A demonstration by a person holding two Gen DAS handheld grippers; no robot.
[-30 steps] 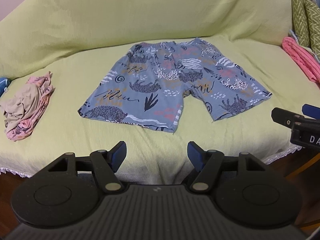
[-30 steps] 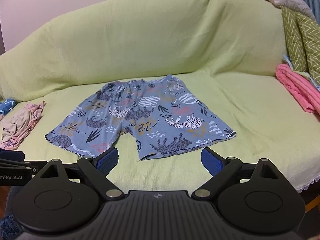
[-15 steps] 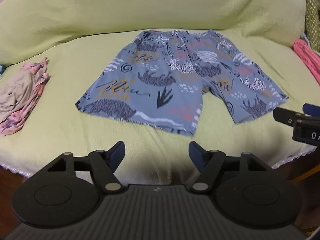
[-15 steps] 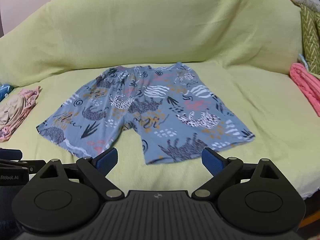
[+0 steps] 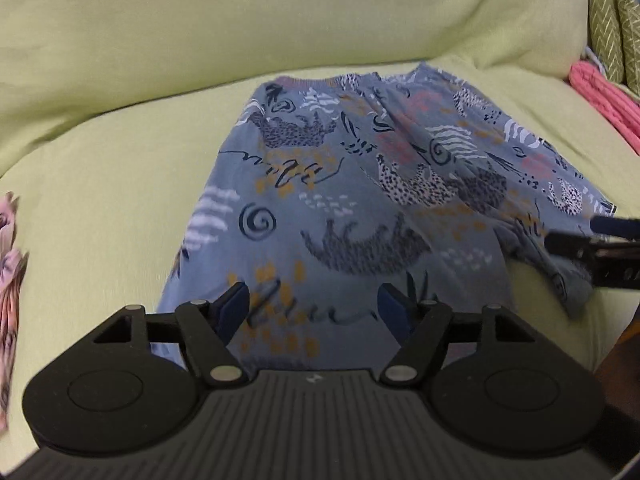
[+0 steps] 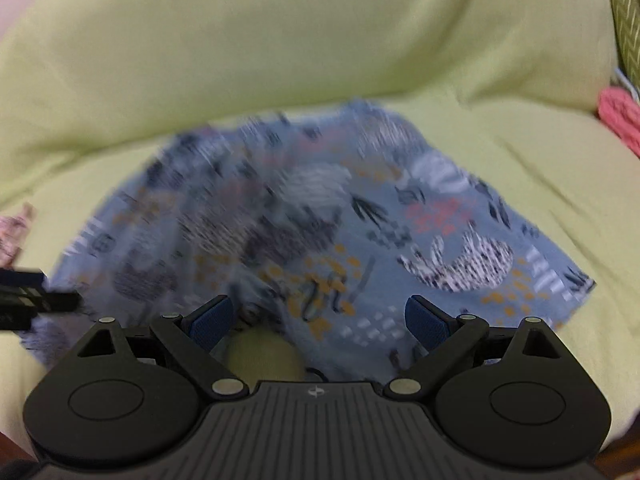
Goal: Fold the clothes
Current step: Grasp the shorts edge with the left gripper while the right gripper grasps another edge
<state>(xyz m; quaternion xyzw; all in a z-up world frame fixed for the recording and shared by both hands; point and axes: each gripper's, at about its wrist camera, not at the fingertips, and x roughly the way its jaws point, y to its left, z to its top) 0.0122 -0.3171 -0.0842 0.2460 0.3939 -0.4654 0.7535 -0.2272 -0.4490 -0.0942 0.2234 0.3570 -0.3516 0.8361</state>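
Left wrist view: the left tongs (image 5: pixel 314 306) are seen spread wide, empty, low over the near hem of the patterned shorts (image 5: pixel 360 200); the shorts are laid on the sofa (image 5: pixel 100 168) seat under its yellow-green cover; the right tongs (image 5: pixel 592 248) enter at the right edge beside a rumpled leg; a crumpled pink garment (image 5: pixel 10 280) is seen far left, a pink folded cloth (image 5: pixel 604 96) far right. Right wrist view, blurred: the right tongs (image 6: pixel 318 318) are held apart, nothing gripped, above the crotch gap of the shorts (image 6: pixel 320 220); the left tongs (image 6: pixel 36 296) show at the left edge.
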